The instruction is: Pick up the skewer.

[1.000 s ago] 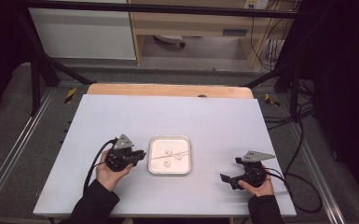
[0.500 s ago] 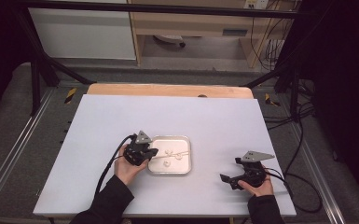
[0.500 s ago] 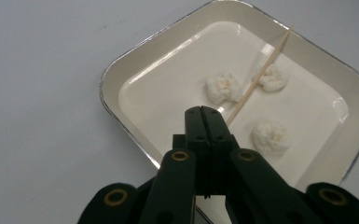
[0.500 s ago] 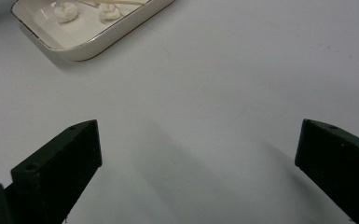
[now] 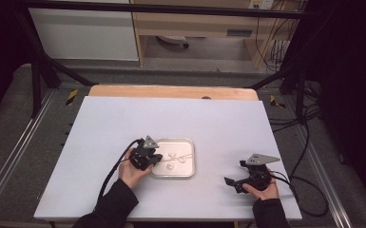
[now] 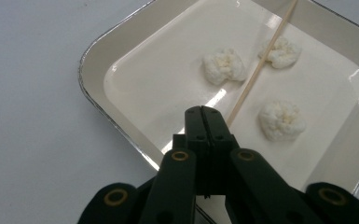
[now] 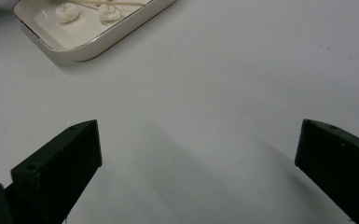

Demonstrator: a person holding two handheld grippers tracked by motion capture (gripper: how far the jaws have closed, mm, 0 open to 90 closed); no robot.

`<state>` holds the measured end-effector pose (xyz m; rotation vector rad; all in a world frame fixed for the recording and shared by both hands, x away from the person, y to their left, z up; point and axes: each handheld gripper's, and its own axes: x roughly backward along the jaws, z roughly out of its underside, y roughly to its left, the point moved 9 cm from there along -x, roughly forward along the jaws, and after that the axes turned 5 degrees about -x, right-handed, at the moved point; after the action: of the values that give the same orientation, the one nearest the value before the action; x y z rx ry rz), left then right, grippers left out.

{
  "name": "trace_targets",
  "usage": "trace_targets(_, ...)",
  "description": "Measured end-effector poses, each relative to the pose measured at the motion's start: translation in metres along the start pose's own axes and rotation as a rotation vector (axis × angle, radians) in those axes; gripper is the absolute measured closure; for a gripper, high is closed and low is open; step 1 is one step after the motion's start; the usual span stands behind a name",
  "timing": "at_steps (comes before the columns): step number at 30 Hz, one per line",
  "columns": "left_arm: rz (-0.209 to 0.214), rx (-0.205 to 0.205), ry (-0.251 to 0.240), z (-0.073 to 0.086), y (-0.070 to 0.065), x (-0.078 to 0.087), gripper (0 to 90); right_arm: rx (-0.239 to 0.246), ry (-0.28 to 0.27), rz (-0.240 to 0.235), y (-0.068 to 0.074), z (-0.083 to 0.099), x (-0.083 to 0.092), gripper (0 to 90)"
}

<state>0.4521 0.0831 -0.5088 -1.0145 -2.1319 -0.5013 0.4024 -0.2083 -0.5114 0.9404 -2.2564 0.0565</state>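
Note:
A white square tray (image 5: 173,175) sits near the table's front, seen close in the left gripper view (image 6: 98,93). Three white fluffy lumps lie in it (image 6: 224,66) (image 6: 282,51) (image 6: 282,120). A thin wooden skewer (image 6: 256,70) slants across the tray, its far part resting on one lump. My left gripper (image 6: 203,112) is at the tray's left edge (image 5: 158,159), jaws pressed together, with the skewer's near end running in under their tips. My right gripper (image 5: 234,172) rests on the table right of the tray, jaws wide apart (image 7: 198,149) with bare table between them.
The white tabletop (image 5: 171,118) has a wooden strip (image 5: 171,91) along its far edge. Cables trail from both grippers, and more hang at the right (image 5: 309,142). A dark metal frame (image 5: 38,76) surrounds the table.
The left hand slid right to the tray's left edge and lowered its gripper over the skewer's near end. The right hand stayed put.

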Motion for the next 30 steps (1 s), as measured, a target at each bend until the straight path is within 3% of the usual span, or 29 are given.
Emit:
trace_targets(8,0.025,-0.033,0.006,0.002,-0.007,0.005,89.9,0.0,-0.002,0.001,0.0,0.0,0.001,1.1)
trace_targets(12,0.034,-0.042,-0.026,-0.004,-0.008,0.008,89.4,0.0,-0.003,0.002,0.0,0.0,0.0,1.1)
trace_targets(14,0.031,-0.045,-0.032,-0.007,-0.008,0.008,84.9,0.002,0.0,0.001,0.0,0.0,0.0,1.1)
trace_targets(21,0.055,-0.103,-0.005,-0.011,-0.016,0.0,79.3,0.004,0.0,0.001,0.0,0.0,0.0,1.1)
trace_targets(30,0.073,-0.115,-0.001,-0.016,-0.018,-0.007,81.2,0.004,0.0,-0.002,0.0,0.0,0.0,1.1)
